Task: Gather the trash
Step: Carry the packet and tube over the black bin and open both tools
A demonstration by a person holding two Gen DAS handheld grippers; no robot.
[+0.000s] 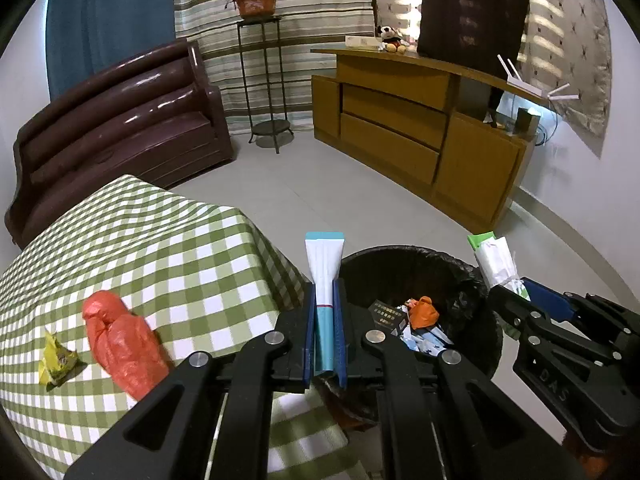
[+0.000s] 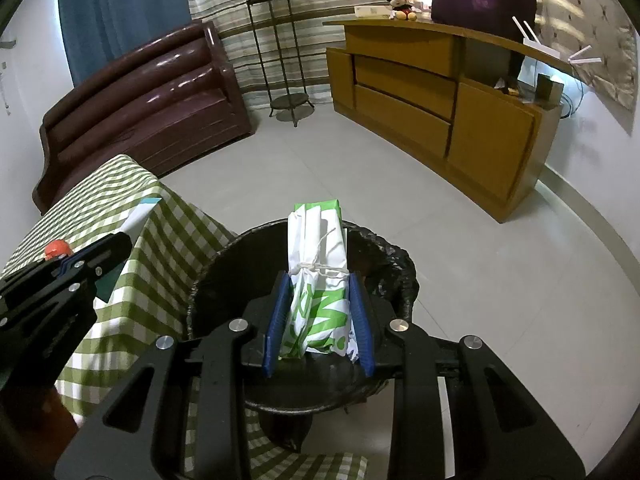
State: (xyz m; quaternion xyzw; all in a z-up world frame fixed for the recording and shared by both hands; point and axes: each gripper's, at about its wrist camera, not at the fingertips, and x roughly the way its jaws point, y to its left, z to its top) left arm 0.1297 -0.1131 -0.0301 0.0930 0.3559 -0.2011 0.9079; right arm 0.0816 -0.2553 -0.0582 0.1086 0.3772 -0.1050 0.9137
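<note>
My left gripper (image 1: 325, 286) is shut on a white and teal tube (image 1: 323, 264), held at the table's edge beside the black-lined trash bin (image 1: 472, 276). My right gripper (image 2: 318, 280) is shut on a green and white tied plastic bag (image 2: 318, 264), held over the trash bin (image 2: 396, 256). The right gripper also shows in the left wrist view (image 1: 508, 284), with the bag (image 1: 496, 258). The bin holds an orange bag (image 1: 424, 312), a dark box and other wrappers. A red plastic bag (image 1: 120, 336) and a yellow wrapper (image 1: 56, 360) lie on the green checked tablecloth (image 1: 160, 240).
A brown sofa (image 1: 120, 120) stands behind the table. A metal plant stand (image 1: 264, 80) with a potted plant is at the back. A wooden cabinet (image 1: 420, 128) runs along the right wall. Grey tiled floor (image 1: 320, 184) lies between them.
</note>
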